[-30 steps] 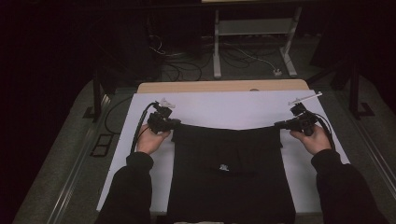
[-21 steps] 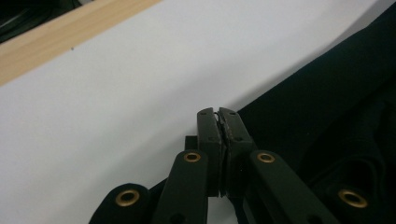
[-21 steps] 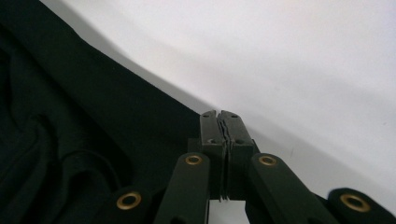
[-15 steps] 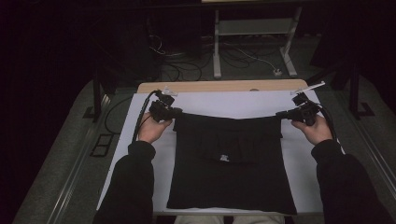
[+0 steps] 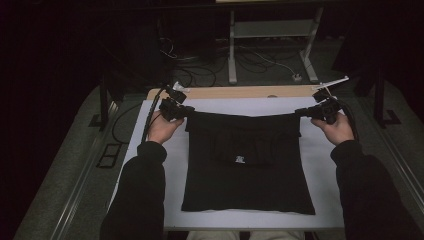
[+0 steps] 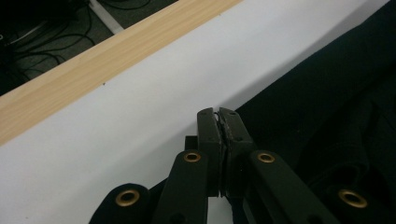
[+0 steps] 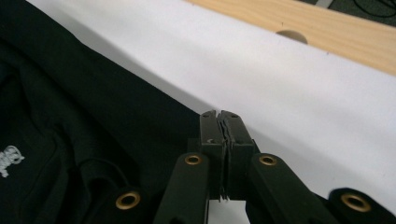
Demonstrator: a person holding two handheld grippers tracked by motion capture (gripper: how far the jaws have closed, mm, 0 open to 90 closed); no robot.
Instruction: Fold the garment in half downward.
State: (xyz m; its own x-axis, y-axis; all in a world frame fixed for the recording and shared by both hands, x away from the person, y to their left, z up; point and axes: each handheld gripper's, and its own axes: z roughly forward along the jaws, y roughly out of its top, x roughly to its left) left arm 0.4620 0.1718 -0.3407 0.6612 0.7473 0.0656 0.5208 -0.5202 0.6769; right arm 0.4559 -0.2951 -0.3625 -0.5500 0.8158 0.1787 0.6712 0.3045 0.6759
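Observation:
A black garment (image 5: 247, 170) with a small white print (image 5: 239, 159) lies on the white table cover (image 5: 320, 155), its far edge lifted and stretched taut between both hands. My left gripper (image 5: 186, 113) is shut on the garment's far left corner. My right gripper (image 5: 300, 113) is shut on the far right corner. In the left gripper view the jaws of the left gripper (image 6: 219, 114) press together with the black cloth (image 6: 327, 107) running off to the right. In the right gripper view the right gripper (image 7: 219, 115) pinches the cloth (image 7: 93, 116), which spreads to the left.
A wooden table edge (image 5: 235, 92) runs along the far side of the white cover. Beyond it stand a metal frame (image 5: 272, 35) and cables (image 5: 200, 70) on the dark floor. A round hole (image 7: 292, 36) sits in the wood strip. The person's dark sleeves (image 5: 137, 195) come in from below.
Both hands have risen and moved toward the far side of the table, drawing the garment's far edge up and away and stretching the cloth longer over the cover.

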